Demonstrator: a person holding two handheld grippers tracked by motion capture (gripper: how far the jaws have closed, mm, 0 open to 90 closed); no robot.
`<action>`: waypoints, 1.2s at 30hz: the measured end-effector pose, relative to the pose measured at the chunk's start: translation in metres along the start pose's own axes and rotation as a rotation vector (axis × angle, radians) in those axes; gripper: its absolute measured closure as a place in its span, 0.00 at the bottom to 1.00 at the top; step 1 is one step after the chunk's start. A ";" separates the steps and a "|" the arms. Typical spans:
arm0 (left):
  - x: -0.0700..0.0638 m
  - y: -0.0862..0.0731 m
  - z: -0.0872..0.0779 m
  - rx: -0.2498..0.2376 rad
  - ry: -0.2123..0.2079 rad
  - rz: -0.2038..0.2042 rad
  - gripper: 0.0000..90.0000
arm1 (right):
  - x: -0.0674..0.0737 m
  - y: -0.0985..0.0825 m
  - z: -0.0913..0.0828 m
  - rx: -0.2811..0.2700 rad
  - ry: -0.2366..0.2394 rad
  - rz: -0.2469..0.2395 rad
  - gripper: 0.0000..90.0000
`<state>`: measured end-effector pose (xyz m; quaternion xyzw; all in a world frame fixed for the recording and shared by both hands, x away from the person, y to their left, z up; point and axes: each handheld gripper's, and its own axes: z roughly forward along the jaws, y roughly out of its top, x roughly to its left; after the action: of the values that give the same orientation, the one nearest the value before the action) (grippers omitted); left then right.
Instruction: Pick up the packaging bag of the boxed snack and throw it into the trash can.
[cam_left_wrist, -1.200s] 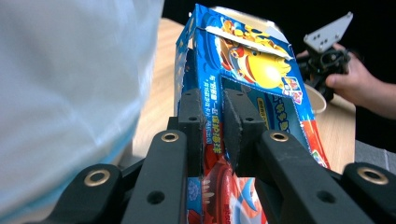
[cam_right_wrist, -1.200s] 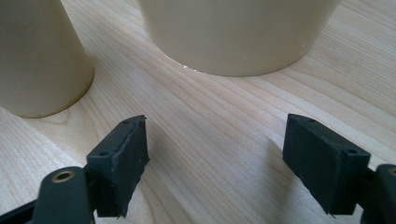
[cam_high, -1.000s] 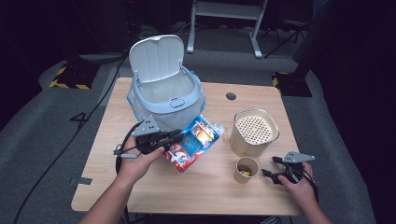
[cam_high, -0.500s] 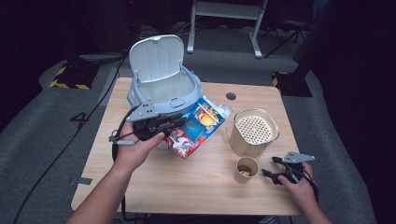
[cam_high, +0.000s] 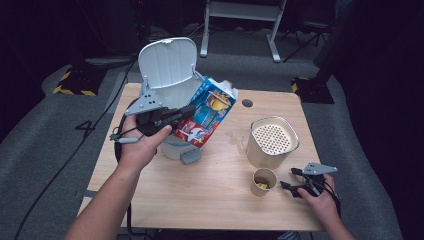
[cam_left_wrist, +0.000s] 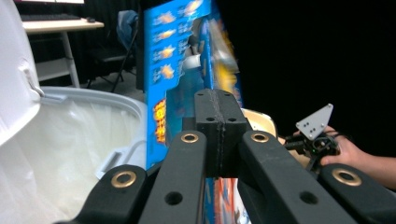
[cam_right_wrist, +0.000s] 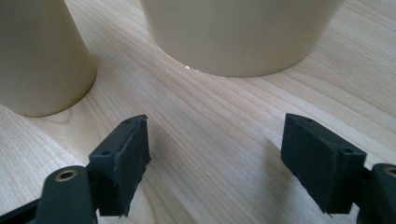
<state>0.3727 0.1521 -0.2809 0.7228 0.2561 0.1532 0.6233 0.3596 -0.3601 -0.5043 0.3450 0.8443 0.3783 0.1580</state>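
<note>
High view: left tool (cam_high: 167, 116) up off the desk (cam_high: 210, 200), pinching a colourful blue-and-red carton (cam_high: 207, 111) and holding it tilted right over the open white bin (cam_high: 172, 142), lid (cam_high: 167, 62) flipped up behind. Right tool (cam_high: 306, 186) parked low on the desk near the front right edge, just beside a small paper cup (cam_high: 263, 181) with something yellowish inside. Cream perforated-top canister (cam_high: 272, 142) behind the cup.

Left gripper view: jaws pressed tight on the carton's (cam_left_wrist: 187, 70) edge, bin (cam_left_wrist: 70, 135) with a clear liner sitting right below and to the side. The other hand's tool (cam_left_wrist: 315, 135) visible farther off.

Right gripper view: jaws spread wide, nothing between them, hovering just above the bare wood (cam_right_wrist: 210, 130). Cup (cam_right_wrist: 42, 60) to one side, canister base (cam_right_wrist: 243, 32) ahead.

Looks like a toss-the-carton-in-the-bin step. Best bet: get the carton fully over the liner opening before letting go, angle the low end down so it slides in instead of catching on the rim, and keep clear of the raised lid.

Count: one carton, one bin, one cup, one canister, two tools.
</note>
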 end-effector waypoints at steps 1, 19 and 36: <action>0.001 0.002 -0.001 -0.005 0.001 0.000 1.00 | 0.000 0.000 0.000 0.000 -0.001 -0.002 0.27; 0.018 0.055 -0.015 -0.143 0.096 0.092 1.00 | 0.000 0.000 0.000 0.000 -0.001 -0.004 0.27; 0.048 0.060 -0.006 -0.161 0.143 0.094 1.00 | 0.000 0.000 0.000 -0.001 0.000 -0.005 0.27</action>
<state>0.4198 0.1783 -0.2257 0.6687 0.2527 0.2535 0.6517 0.3591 -0.3599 -0.5042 0.3430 0.8450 0.3783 0.1590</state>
